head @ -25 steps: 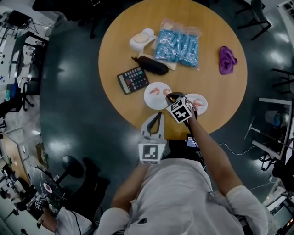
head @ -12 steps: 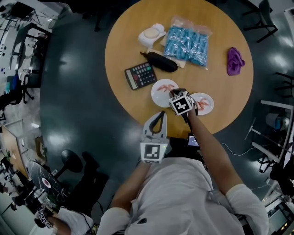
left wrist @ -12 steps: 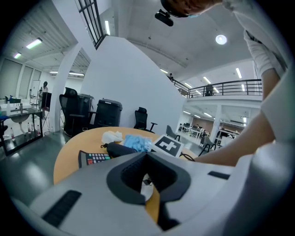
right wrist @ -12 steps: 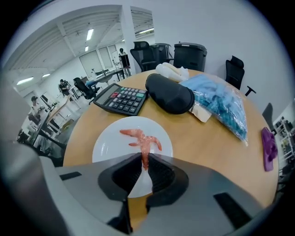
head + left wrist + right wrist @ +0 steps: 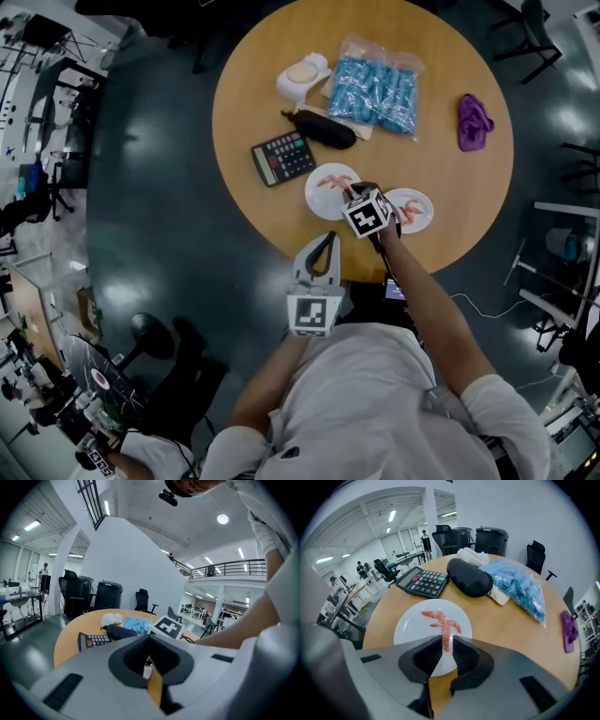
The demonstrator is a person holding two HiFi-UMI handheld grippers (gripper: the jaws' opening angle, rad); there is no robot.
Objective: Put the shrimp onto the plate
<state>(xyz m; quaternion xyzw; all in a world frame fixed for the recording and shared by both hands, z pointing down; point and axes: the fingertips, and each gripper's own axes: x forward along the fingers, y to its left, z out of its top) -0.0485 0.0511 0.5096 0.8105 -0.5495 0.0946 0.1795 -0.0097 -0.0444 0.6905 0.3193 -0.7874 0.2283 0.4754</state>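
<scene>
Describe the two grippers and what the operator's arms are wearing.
Both the left gripper and right gripper have light-grey shells, black jaw linings and a white cube with black square markers. The person wears a white short-sleeved shirt; forearms bare.

The table (image 5: 450, 187) is showing smooth, matt wood. The plate (image 5: 408, 625) is looking white, smooth and lightly glossy, and the shrimp (image 5: 446, 637) is looking faintly glossy. The bag (image 5: 373, 89) is shining as crinkled clear plastic. The calculator (image 5: 282, 157) is looking like matt black plastic, the cloth (image 5: 473, 122) like soft fabric. The floor (image 5: 150, 216) is reflecting lights glossily.
</scene>
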